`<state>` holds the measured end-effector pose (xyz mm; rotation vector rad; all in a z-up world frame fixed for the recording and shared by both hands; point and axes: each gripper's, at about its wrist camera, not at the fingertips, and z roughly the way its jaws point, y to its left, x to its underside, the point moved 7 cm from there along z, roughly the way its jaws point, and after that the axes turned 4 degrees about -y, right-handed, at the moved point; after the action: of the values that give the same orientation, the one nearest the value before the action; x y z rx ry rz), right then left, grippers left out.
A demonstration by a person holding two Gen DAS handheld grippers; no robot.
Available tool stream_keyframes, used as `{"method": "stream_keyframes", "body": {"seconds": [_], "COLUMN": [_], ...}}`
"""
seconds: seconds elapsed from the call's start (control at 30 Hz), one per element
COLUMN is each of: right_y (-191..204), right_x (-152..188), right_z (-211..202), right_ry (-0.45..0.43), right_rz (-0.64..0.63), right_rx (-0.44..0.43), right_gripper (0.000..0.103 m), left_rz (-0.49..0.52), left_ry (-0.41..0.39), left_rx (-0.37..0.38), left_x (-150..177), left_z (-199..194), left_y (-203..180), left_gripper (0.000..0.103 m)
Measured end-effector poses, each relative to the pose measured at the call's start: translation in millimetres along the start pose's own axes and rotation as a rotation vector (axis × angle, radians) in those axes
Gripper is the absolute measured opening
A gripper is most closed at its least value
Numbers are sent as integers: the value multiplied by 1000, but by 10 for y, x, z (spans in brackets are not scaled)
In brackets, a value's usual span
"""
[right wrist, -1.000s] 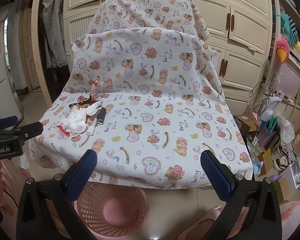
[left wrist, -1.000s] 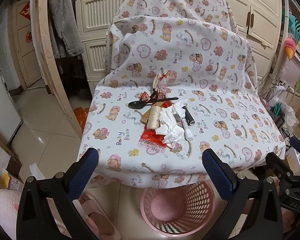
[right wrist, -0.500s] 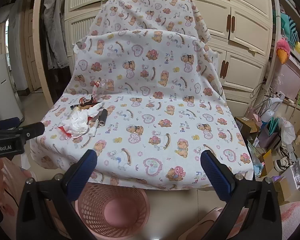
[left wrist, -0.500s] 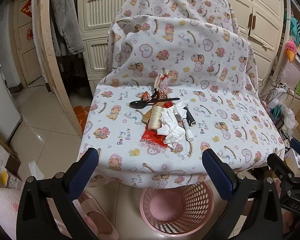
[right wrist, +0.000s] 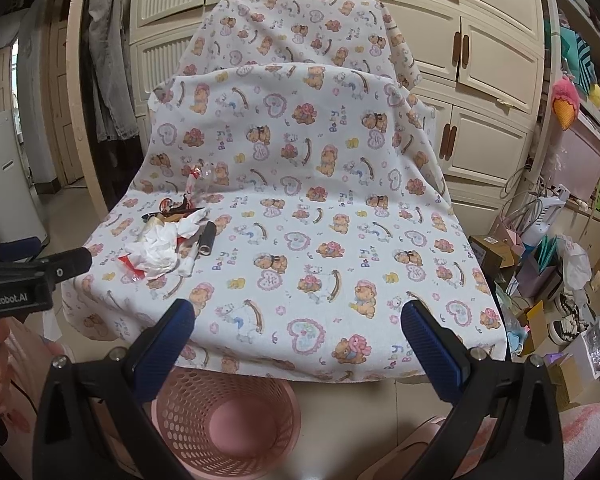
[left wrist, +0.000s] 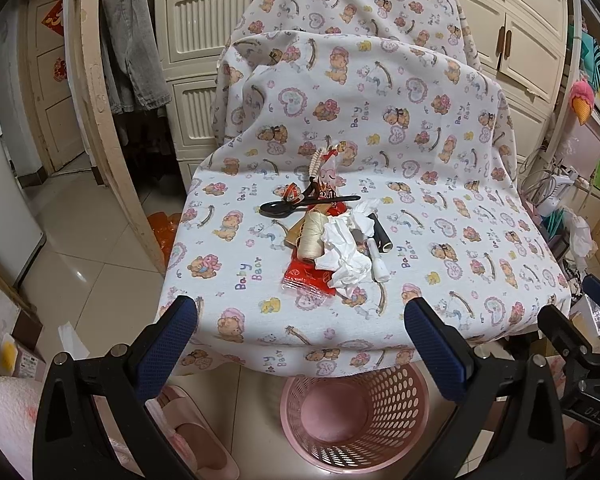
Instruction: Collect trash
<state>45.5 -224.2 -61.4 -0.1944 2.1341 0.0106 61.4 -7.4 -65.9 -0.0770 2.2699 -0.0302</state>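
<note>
Trash pile [left wrist: 332,236], wrapper [left wrist: 306,278] half-hidden

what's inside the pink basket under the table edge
The pink basket looks empty: its bare pink bottom shows in both wrist views, with no trash in it. The far rim is covered by the overhanging bear-print cloth, so that strip cannot be checked.

Both views have drawn closer to the draped table; in the left wrist view the trash pile [left wrist: 332,240] sits a little higher and larger than a second ago, with more of the pink basket [left wrist: 356,420] showing below; in the right wrist view the sheet [right wrist: 300,240] fills more of the frame; the left gripper [right wrist: 40,264] has risen slightly.
</note>
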Motion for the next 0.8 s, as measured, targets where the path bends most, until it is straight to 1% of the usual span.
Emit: {"method": "stream_keyframes", "body": {"seconds": [0.17,0.23,0.3,0.4,0.43,0.47,0.53,0.57,0.6,0.63,0.67,0.7,0.73,0.77,0.8], "right_y": [3,4,9,31,40,53,76,75,75,71,62,56,46,42,44], "right_x": [-5,-30,-31,-34,-53,-67,-95,-104,-100,-99,-95,-85,-80,-76,-69], "right_z": [-8,-14,-9,23,45,74,134,162,182,208,246,262,288,302,306], "right_ry": [-5,-6,-4,-1,-2,0,5,4,5,11,22,27,35,40,42], "right_rz": [1,-1,-1,-7,-11,-16,-18,-13,-10,-7,-5,-3,4,12,18], "right_rx": [0,-1,-4,-9,-4,-5,-17,-20,-21,-23,-24,-24,-26,-31,-36], "right_gripper": [103,102,98,97,94,90,87,85,83,79,76,75,74,73,73], "left_rz": [2,-2,-11,-45,-60,-80,-116,-129,-133,-136,-141,-141,-135,-120,-98], "left_ry": [-3,2,24,56,70,88,117,124,125,128,129,130,129,128,130], "left_rx": [8,31,62,77,89,122,185,200,209,229,270,310,334,339,322], "left_x": [-8,-19,-31,-86,-102,-125,-149,-152,-148,-146,-151,-160,-168,-174,-176], "left_z": [8,45,117,284,346,423,546,598,631,654,663,658,659,673,709], "left_y": [14,35,60,150,168,176,168,171,157,127,74,9,-54,-117,-173], "left_gripper": [102,102,101,82,70,62,56,48,44,41,41,41,41,41,42]}}
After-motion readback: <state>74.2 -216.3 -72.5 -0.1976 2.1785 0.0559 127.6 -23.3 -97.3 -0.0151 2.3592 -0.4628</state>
